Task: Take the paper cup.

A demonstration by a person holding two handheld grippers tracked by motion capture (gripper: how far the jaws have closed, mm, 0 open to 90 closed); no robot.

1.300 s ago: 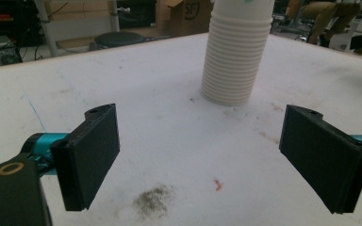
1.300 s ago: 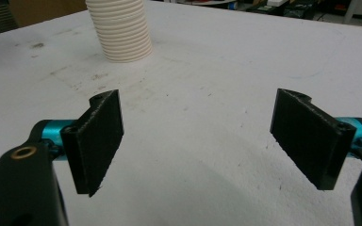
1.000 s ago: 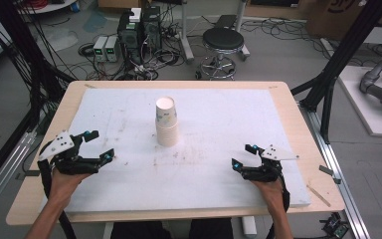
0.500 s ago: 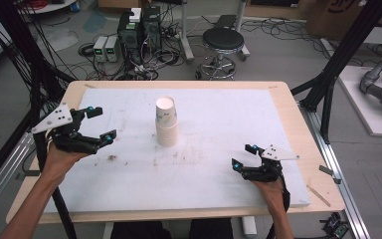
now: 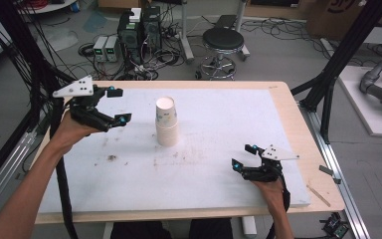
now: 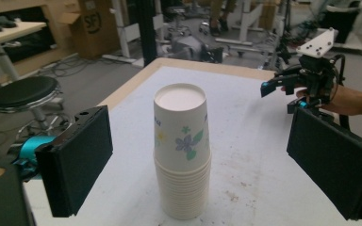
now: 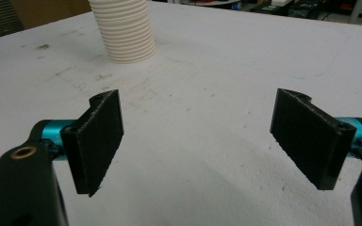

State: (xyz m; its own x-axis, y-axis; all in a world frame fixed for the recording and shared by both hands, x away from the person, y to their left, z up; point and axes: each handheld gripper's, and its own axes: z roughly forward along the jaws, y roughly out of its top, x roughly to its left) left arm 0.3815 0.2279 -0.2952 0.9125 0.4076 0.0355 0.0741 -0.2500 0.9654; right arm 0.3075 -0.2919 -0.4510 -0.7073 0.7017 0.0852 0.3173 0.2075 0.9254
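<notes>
A stack of upside-down paper cups [image 5: 166, 122] stands near the middle of the white-covered table [image 5: 214, 114]. The top cup is printed with flowers [image 6: 181, 136]. My left gripper [image 5: 117, 105] is raised above the table to the left of the stack, open and empty, jaws pointing at the cups. Its own view has the stack between the two jaws but farther off. My right gripper [image 5: 243, 156] rests low near the front right, open and empty. The ribbed stack base [image 7: 125, 33] sits far ahead of it at upper left.
A black stool [image 5: 223, 40], computer boxes and tangled cables [image 5: 134, 35] lie on the floor beyond the table. Black frame posts [image 5: 338, 59] rise at the right. The white table cover carries dirt smudges [image 5: 112, 158].
My left gripper has lifted from the front left of the table and moved forward and toward the cup stack. The right gripper has stayed put.
</notes>
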